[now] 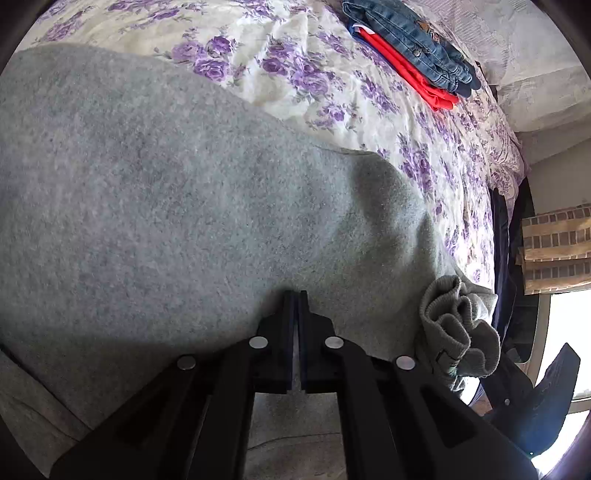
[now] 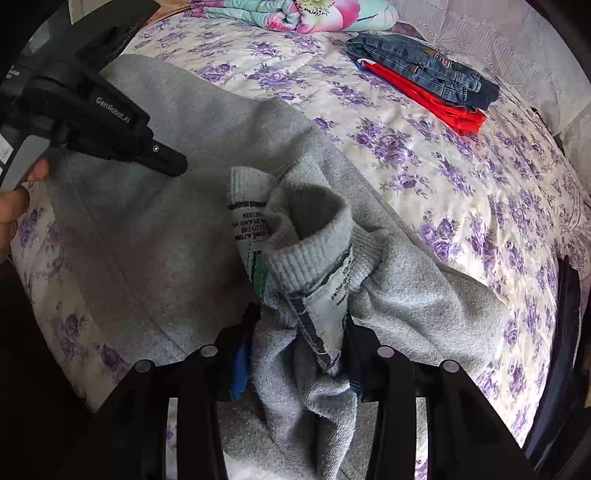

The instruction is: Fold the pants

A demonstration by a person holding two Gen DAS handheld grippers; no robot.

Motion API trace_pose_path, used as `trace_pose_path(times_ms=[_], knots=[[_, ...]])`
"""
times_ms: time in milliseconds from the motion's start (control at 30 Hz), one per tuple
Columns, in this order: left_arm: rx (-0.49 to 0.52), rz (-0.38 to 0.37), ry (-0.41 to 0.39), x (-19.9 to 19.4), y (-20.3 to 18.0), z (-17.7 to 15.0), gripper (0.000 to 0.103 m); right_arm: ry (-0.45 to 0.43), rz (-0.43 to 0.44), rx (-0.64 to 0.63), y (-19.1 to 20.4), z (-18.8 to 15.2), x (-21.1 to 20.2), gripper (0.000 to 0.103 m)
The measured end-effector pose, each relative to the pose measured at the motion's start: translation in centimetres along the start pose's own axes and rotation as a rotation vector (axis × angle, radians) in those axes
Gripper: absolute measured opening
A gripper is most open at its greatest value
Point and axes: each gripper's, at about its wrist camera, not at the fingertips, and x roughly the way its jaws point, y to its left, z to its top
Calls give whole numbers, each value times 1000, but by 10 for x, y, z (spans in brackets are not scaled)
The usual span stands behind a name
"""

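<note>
Nearest the lens in the right wrist view, the right gripper (image 2: 295, 339) sits at the bottom centre of the frame with a thick bunch of the grey sweatpants (image 2: 155, 236) clamped between its fingers; the ribbed waistband (image 2: 314, 254) and a white care label (image 2: 247, 218) stand up out of the bunch just above the fingertips. The rest of the pants spreads away toward the upper left of that frame and lies flat on the floral bedspread (image 2: 424, 155). At the upper left of the same frame the left gripper (image 2: 173, 164) reaches in over the grey fabric, its tip touching or just above the cloth; the view does not settle which. In the left wrist view the left gripper (image 1: 296, 295) occupies the bottom centre, fingers drawn together with only a thin slit between them; whether a fold of cloth is pinched in that slit cannot be told. The grey sweatpants (image 1: 166, 206) fill the left and centre of this frame, and the gathered waistband (image 1: 458, 325) hangs at the lower right, beside part of the right gripper (image 1: 550, 391). At the upper right of both frames, well apart from the pants, folded blue jeans (image 2: 424, 70) lie on top of a red garment (image 2: 443, 107). A multicoloured floral blanket (image 2: 295, 14) lies along the top edge of the right wrist view.
</note>
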Motion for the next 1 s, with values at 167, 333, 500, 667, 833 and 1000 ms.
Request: trace_pose_path(times_ms=[167, 333, 500, 667, 833, 1000], knots=[[3, -7, 8, -1, 1, 0, 1, -10, 253, 46, -7, 2, -48, 64], [6, -6, 7, -1, 2, -1, 1, -70, 374, 167, -47, 1, -72, 10], [7, -11, 5, 0, 2, 0, 1, 10, 426, 283, -59, 9, -14, 5], [-5, -13, 12, -1, 3, 0, 1, 100, 416, 337, -47, 18, 29, 1], [18, 11, 3, -24, -9, -10, 2, 140, 389, 282, -42, 24, 18, 5], [-61, -80, -127, -104, 4, -37, 71, 73, 401, 296, -47, 28, -20, 7]])
